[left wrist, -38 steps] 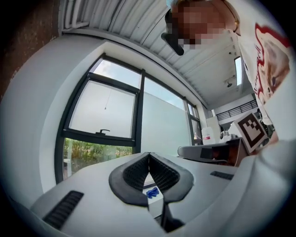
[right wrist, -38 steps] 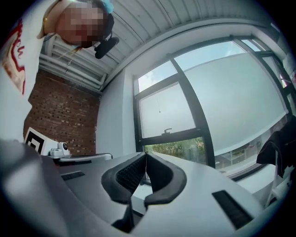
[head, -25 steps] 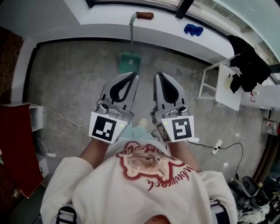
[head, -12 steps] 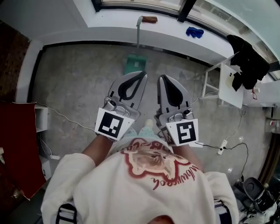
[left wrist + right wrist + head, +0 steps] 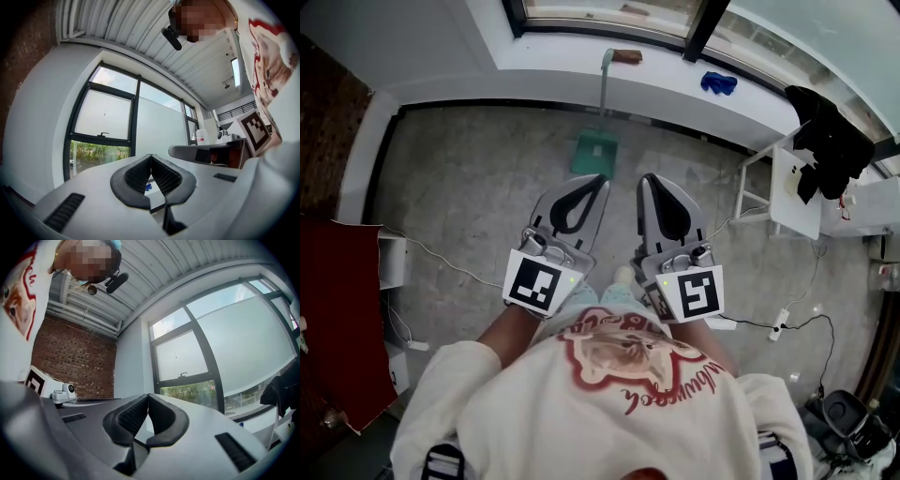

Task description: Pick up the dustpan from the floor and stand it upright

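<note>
The green dustpan [image 5: 594, 150] sits on the floor [image 5: 469, 187] at the far wall. Its handle runs up against the white sill [image 5: 562, 70], just ahead of both grippers and clear of them. The left gripper [image 5: 596, 180] and right gripper [image 5: 645, 180] are held side by side near the person's chest. Each has its jaws closed tip to tip on nothing. A blue glove [image 5: 718, 82] lies on the sill to the right, and a white stool [image 5: 789, 183] with dark cloth [image 5: 827, 131] stands far right.

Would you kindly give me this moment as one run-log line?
phase: before grasp | left gripper: shut, empty | right gripper: shut, empty | dustpan: on floor by wall, untouched
</note>
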